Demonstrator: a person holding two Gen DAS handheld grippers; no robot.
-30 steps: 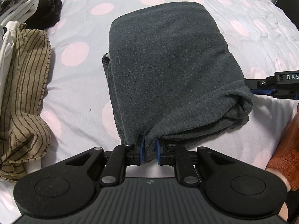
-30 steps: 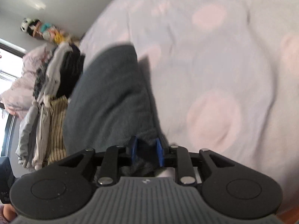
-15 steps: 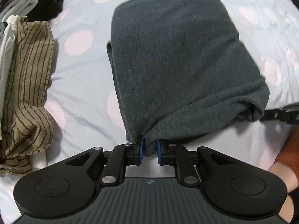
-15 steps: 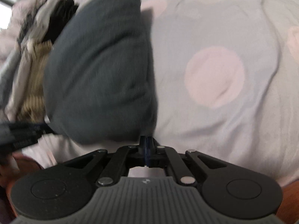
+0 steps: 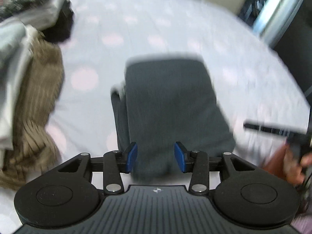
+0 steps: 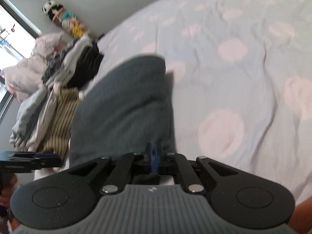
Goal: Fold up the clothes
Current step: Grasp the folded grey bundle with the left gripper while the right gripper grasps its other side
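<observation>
A folded dark grey garment (image 5: pixel 171 101) lies on the bed sheet with pink dots (image 5: pixel 156 25). My left gripper (image 5: pixel 155 157) is open and empty, its blue pads on either side of the garment's near edge, above it. In the right wrist view the same garment (image 6: pixel 124 105) lies to the left of centre. My right gripper (image 6: pixel 154 156) is shut with its blue pads together and nothing between them, at the garment's near right corner. The right gripper also shows in the left wrist view (image 5: pixel 273 130), blurred, to the right of the garment.
A brown striped garment (image 5: pixel 37 101) and a pile of white, grey and black clothes (image 5: pixel 39 15) lie at the left of the bed. In the right wrist view the clothes pile (image 6: pixel 58 89), pink bedding (image 6: pixel 33 66) and plush toys (image 6: pixel 64 19) sit at the far left.
My left gripper has opened and let go of the grey garment, and has pulled back and up. My right gripper stays shut and empty after releasing its corner earlier.
</observation>
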